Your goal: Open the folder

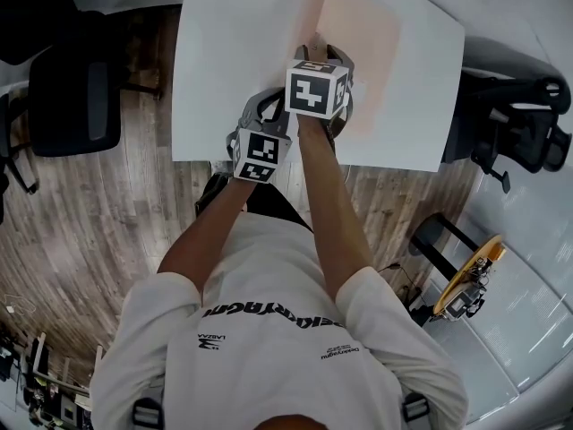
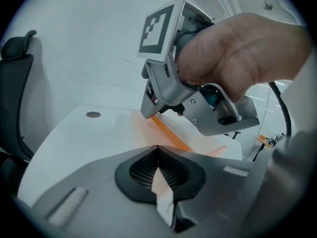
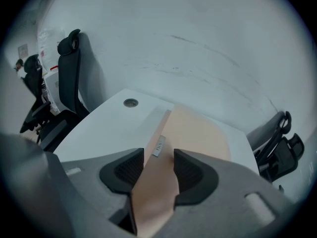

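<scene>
A pale orange translucent folder [image 1: 358,43] lies flat on the white table [image 1: 224,79], its spine towards the middle. Both grippers sit at its near edge. My left gripper [image 1: 267,101] is shut on a thin sheet edge of the folder [image 2: 161,180], which stands between the closed pads. My right gripper [image 1: 322,52] is just beyond it and above the folder. In the right gripper view its jaws [image 3: 158,167] stand wide apart, with the folder's orange sheet [image 3: 198,128] running through the gap and a small label on it. The left gripper view shows the right gripper [image 2: 151,112] hovering over the orange folder [image 2: 168,133].
A round cable hole [image 3: 131,102] is at the table's far left. Black office chairs stand to the left [image 1: 72,97] and right [image 1: 528,124] of the table. A wooden floor lies below the table's near edge.
</scene>
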`<action>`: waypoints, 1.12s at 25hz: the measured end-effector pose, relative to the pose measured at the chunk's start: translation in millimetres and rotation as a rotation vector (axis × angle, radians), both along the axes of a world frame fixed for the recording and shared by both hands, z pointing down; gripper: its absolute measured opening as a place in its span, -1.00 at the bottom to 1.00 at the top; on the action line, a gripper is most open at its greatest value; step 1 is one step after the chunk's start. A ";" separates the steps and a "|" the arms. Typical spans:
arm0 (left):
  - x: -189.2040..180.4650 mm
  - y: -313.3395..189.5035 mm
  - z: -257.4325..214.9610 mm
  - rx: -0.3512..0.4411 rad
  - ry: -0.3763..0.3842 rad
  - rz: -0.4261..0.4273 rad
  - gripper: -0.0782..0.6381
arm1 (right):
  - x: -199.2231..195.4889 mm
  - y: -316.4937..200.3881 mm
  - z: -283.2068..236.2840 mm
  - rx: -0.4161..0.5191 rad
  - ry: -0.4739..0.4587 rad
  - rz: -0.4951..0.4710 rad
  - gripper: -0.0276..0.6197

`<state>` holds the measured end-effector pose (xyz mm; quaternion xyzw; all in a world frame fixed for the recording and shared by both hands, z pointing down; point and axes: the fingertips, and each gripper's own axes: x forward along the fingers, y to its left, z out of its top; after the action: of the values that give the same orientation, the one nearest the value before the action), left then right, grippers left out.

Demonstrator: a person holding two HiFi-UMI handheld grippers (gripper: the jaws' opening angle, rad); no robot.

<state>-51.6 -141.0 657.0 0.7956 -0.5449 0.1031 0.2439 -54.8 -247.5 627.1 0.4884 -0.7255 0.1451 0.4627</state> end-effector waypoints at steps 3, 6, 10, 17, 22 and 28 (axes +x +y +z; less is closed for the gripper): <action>0.8 -0.5 2.0 0.002 -0.004 0.008 -0.79 | -1.4 -0.4 -1.3 0.006 0.006 -0.003 -0.38; 2.0 -1.0 6.6 0.005 -0.016 0.017 -0.80 | -3.9 -1.7 -4.5 0.016 0.009 -0.006 -0.44; 2.7 1.7 10.2 0.023 -0.061 0.037 -0.80 | -3.6 -0.1 -8.5 0.029 0.007 -0.013 -0.50; 2.8 4.6 10.4 0.023 -0.084 0.038 -0.80 | 6.1 0.6 -28.7 0.059 -0.003 -0.010 -0.56; 6.0 0.5 8.1 0.026 -0.091 0.039 -0.80 | 19.3 -3.6 -49.7 0.086 -0.024 -0.004 -0.60; 6.8 1.5 6.8 0.013 -0.125 0.053 -0.80 | 37.9 -5.2 -81.3 0.137 -0.048 0.009 -0.68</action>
<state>-44.7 -139.4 663.8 0.8033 -0.5384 0.1555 0.2015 -16.9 -252.7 545.8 0.5187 -0.7423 0.1086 0.4101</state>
